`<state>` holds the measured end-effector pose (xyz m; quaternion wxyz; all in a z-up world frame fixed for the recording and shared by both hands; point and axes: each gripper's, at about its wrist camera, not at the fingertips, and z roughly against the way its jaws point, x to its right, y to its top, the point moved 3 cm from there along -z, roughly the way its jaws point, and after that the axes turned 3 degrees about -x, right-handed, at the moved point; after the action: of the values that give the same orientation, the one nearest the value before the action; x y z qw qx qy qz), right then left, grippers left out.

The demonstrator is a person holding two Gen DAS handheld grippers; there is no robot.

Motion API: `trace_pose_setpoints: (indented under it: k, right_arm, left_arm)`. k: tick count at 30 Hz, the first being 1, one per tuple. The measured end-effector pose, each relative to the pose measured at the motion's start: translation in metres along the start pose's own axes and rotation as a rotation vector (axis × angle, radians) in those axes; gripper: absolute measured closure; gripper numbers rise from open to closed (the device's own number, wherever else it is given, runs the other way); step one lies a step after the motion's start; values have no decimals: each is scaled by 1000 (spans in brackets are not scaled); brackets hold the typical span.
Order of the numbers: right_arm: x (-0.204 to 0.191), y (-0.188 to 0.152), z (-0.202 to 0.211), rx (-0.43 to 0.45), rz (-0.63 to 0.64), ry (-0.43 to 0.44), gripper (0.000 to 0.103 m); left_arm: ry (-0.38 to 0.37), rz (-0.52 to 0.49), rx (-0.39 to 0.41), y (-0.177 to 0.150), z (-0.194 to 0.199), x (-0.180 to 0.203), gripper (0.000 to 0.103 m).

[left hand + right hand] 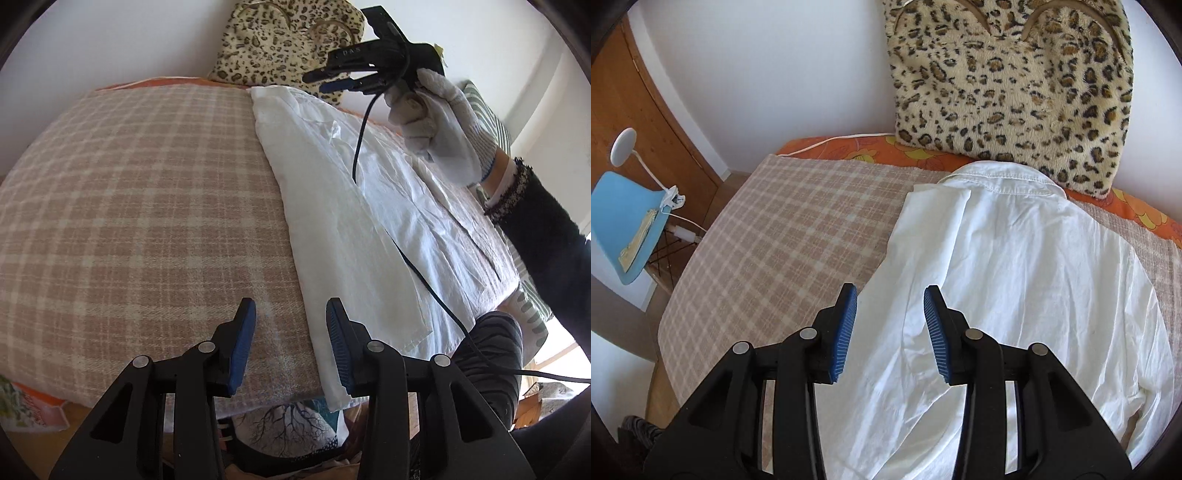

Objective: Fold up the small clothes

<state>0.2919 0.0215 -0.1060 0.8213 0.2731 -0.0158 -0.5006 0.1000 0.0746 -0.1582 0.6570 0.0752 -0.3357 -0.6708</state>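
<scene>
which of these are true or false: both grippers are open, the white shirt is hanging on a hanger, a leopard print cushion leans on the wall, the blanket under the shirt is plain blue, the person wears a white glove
1. Both grippers are open. True: the left gripper and the right gripper each show a wide gap between their blue-padded fingers, holding nothing.
2. The white cotton shirt hangs on a hanger. False: it lies flat on the bed.
3. A furry leopard print cushion leans against the white wall. True.
4. The blanket under the shirt is plain blue. False: the woven blanket is beige and cream check.
5. The person wears a white knitted glove. True, on the hand that holds the right gripper.
</scene>
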Motion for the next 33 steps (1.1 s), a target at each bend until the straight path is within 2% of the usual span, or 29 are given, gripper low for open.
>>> trace_pose_setpoints:
  k: [2,6,9,13,15,17,19,23,28,31,33]
  right_arm:
    - [-17,-38,11,-8,34,5,63]
    - [-56,-106,15,-51,136,2,63]
    - [-82,-140,8,-76,214,-33,63]
    - [-97,-167,-19,-162,218,-70,63]
    - [-100,-179,-29,-188,210,-94,63]
    - [-104,-187,-30,-179,207,-119,63]
    - [-106,-194,-24,-188,180,-99,62]
    - [-115,-221,-7,-194,175,-92,62]
    - [-124,-269,20,-213,147,-20,62]
    - [-123,-291,43,-236,94,76,62]
    - [-115,-298,65,-199,57,70,62]
  left_arm:
    - [19,36,57,14,16,-12,65]
    - [81,31,171,38,54,-25,65]
    - [99,34,221,52,82,-31,65]
    - [133,13,270,61,116,-36,65]
    - [146,1,269,60,128,-37,65]
    - [155,-13,260,60,136,-37,65]
    - [164,-24,248,58,141,-36,65]
    - [123,-25,215,59,142,-32,65]
    - [76,-50,168,66,136,-16,65]
    - [45,-96,122,75,129,4,65]
    - [36,-131,90,84,123,21,64]
